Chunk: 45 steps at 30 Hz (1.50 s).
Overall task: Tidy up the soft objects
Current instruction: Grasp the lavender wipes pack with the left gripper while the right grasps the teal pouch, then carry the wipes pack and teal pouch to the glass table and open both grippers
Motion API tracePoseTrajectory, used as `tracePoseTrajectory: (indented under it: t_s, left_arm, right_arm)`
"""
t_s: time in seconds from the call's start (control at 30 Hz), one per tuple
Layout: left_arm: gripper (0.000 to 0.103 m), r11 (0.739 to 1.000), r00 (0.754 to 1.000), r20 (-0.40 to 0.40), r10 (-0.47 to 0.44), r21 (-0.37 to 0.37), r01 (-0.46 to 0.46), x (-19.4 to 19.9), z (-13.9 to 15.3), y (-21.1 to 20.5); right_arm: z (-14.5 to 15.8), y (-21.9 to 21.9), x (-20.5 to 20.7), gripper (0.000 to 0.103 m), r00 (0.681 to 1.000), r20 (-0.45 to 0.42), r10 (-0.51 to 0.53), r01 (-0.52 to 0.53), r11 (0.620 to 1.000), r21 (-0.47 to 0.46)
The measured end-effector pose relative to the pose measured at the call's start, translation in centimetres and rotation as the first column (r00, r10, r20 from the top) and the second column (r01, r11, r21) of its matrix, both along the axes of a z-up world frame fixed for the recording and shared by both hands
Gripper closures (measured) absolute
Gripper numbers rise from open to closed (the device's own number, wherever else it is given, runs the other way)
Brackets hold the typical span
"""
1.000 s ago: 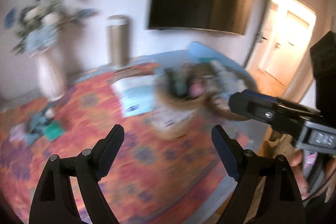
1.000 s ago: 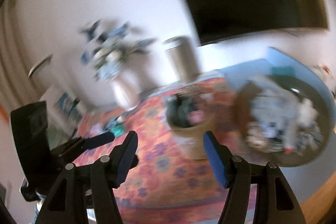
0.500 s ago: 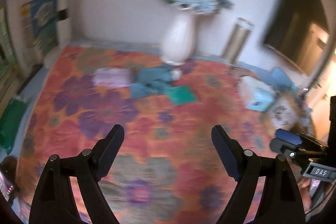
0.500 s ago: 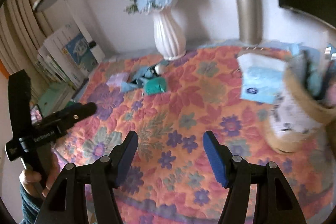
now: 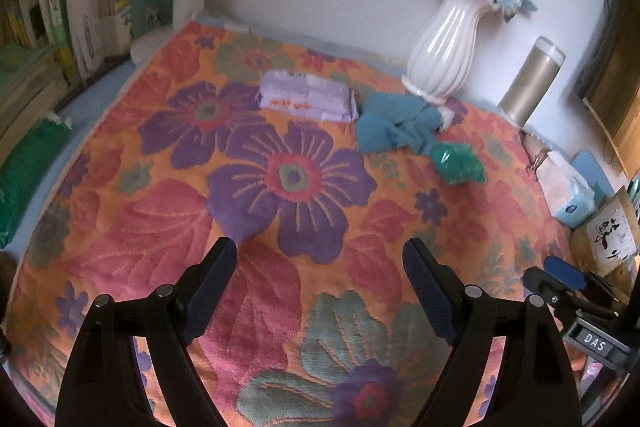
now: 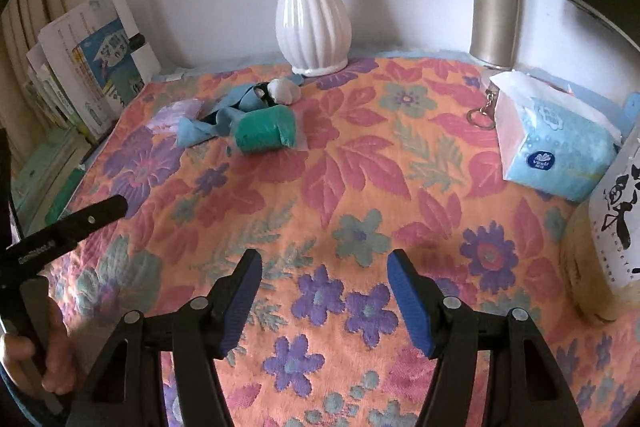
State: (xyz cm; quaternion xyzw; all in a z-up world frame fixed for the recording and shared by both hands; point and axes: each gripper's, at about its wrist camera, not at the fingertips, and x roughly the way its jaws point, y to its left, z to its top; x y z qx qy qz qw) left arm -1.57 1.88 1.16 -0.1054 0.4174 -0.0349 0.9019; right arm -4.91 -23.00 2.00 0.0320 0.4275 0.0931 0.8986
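Note:
A purple soft pack (image 5: 306,99), a crumpled blue cloth (image 5: 396,127) and a green plastic-wrapped bundle (image 5: 458,163) lie at the far side of the flowered cloth by the vase. The right wrist view shows the green bundle (image 6: 264,131), the blue cloth (image 6: 216,123), the purple pack (image 6: 176,113) and a small white soft thing (image 6: 283,89). My left gripper (image 5: 320,267) is open and empty, well short of them. My right gripper (image 6: 324,279) is open and empty over the cloth's middle.
A white vase (image 6: 312,23) with blue flowers and a gold tumbler (image 6: 494,3) stand at the wall. A blue tissue box (image 6: 556,143) and a woven basket (image 6: 600,251) sit at the right. Books (image 5: 48,27) stand at the left.
Both views swung left from the basket and television to the flowered cloth, and have steadied. The soft things by the vase now show closer. Both grippers stayed open.

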Motion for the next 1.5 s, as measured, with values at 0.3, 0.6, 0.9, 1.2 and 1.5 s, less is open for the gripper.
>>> tracePoseTrajectory:
  t_s: [0.3, 0.6, 0.9, 1.2, 1.5]
  left_arm:
    - [0.019, 0.996, 0.991, -0.128, -0.034, 0.076, 0.044, 1.6, 2.7, 0.0]
    - [0.016, 0.964, 0.996, -0.088, 0.006, 0.267, 0.018, 10.4, 3.6, 3.3]
    - [0.016, 0.951, 0.98, -0.095, -0.175, 0.242, 0.193, 16.1, 0.9, 1.0]
    - [0.017, 0.938, 0.964, -0.064, -0.256, 0.223, 0.264, 16.9, 0.3, -0.3]
    - [0.06, 0.965, 0.97, -0.035, -0.241, 0.101, 0.243, 13.9, 1.5, 1.6]
  right_arm:
    - [1.2, 1.3, 1.7, 0.034, 0.977, -0.21, 0.05, -0.044, 0.998, 0.033]
    - [0.4, 2.9, 9.8, 0.033, 0.957, -0.279, 0.083, 0.014, 0.944, 0.33]
    - [-0.2, 3.9, 15.5, 0.033, 0.975, -0.22, -0.037, 0.1, 0.953, 0.286]
    - [-0.4, 5.7, 15.7, 0.047, 0.995, -0.092, -0.036, 0.045, 0.995, 0.094]
    - [-0.3, 4.5, 13.3, 0.063, 0.999, -0.037, -0.009, 0.012, 0.998, 0.067]
